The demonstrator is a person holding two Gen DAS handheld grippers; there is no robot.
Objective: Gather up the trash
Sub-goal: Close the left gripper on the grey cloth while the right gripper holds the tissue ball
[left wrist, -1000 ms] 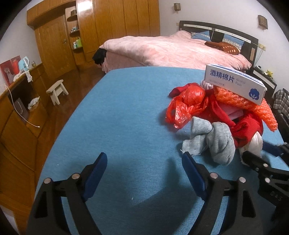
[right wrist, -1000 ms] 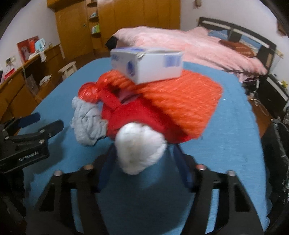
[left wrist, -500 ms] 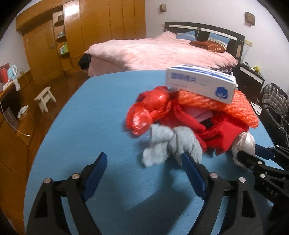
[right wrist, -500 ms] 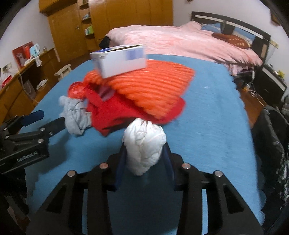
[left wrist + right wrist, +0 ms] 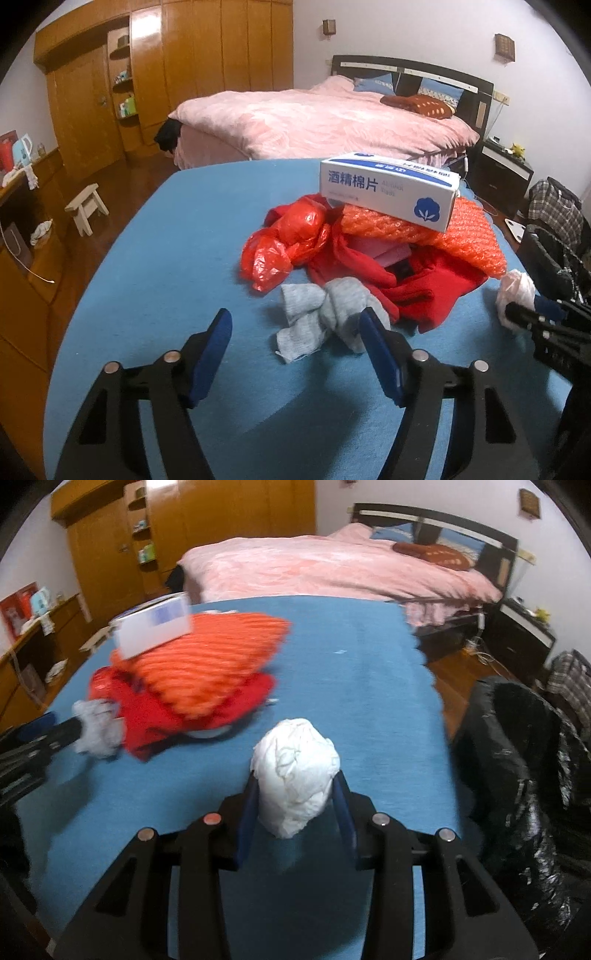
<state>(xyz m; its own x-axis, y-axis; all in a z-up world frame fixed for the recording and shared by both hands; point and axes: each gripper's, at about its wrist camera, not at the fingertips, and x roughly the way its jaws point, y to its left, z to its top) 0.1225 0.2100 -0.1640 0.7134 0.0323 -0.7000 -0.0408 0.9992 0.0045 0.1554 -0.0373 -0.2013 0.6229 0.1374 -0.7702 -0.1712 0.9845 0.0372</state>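
Observation:
My right gripper [image 5: 295, 788] is shut on a crumpled white wad [image 5: 295, 771] and holds it over the blue table [image 5: 369, 686], to the right of the pile. In the left wrist view that wad [image 5: 515, 290] shows at the far right edge. A knotted grey cloth [image 5: 321, 310] lies at the pile's near edge, between the tips of my left gripper [image 5: 295, 325]. Its jaws are closing, and the left pad is still apart from the cloth. The pile holds a red plastic bag [image 5: 284, 240], red cloth [image 5: 424, 284], orange bubble wrap [image 5: 424, 229] and a white-and-blue box [image 5: 384, 188] on top.
A black trash bag [image 5: 517, 760] gapes beside the table's right edge. A pink bed [image 5: 325, 122] stands behind the table, and wooden wardrobes [image 5: 184, 66] line the far wall. A small stool [image 5: 86, 206] stands on the floor at the left.
The right gripper closed on the white wad and carried it right, away from the pile. The left gripper came up to the grey cloth and its jaws narrowed.

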